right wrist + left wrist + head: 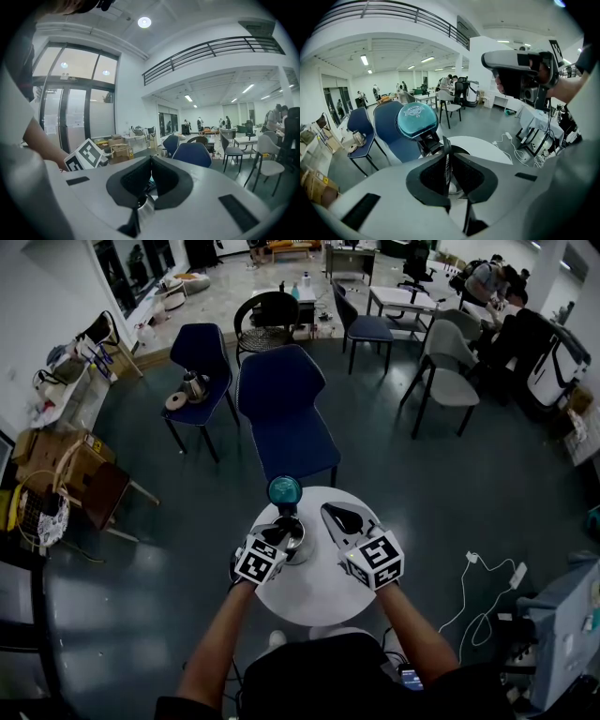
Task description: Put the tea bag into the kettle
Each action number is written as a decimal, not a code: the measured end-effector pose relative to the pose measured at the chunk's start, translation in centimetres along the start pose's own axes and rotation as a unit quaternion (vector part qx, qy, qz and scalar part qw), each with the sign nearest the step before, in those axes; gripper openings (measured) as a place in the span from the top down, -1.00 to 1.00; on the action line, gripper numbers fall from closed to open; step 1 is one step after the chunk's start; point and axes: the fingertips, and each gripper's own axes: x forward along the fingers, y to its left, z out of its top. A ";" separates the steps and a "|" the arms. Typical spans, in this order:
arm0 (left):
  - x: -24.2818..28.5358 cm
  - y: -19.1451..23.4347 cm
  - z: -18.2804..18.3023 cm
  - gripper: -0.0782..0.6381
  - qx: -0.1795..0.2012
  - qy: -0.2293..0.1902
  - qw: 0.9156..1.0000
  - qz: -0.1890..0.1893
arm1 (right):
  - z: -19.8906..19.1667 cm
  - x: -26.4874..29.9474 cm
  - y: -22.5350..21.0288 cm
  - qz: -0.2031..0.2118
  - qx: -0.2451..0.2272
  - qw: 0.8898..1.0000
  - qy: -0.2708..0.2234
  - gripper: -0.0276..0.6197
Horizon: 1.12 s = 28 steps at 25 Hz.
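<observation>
A steel kettle (294, 542) stands on the round white table (319, 596), its teal lid (284, 490) flipped up at the far side. My left gripper (284, 531) hangs right over the kettle's open mouth. In the left gripper view its jaws (446, 161) are shut on a thin dark flat piece, which looks like the tea bag (447, 169), with the lid (417, 120) just beyond. My right gripper (340, 515) stays just right of the kettle, raised above the table. It (151, 176) is shut, and a silvery strip (144, 208) hangs below the jaws.
A blue chair (281, 409) stands just beyond the table. A second blue chair (199, 357) to the left holds another small kettle. A white cable and plug (483, 568) lie on the floor at the right. Cardboard boxes (56, 460) sit at the left.
</observation>
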 end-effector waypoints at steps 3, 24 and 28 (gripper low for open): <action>-0.3 -0.1 0.7 0.68 0.008 -0.008 1.000 0.003 | 0.1 0.0 -0.1 0.000 -0.002 1.000 0.002 0.86; -0.8 0.0 2.0 0.73 -0.009 -0.013 1.000 0.010 | -0.4 -0.9 -0.1 0.000 -0.003 1.000 0.008 0.86; 0.0 -0.5 1.6 0.73 -0.002 -0.002 1.000 0.003 | -0.6 -1.0 -0.4 -0.001 -0.002 1.000 0.010 0.86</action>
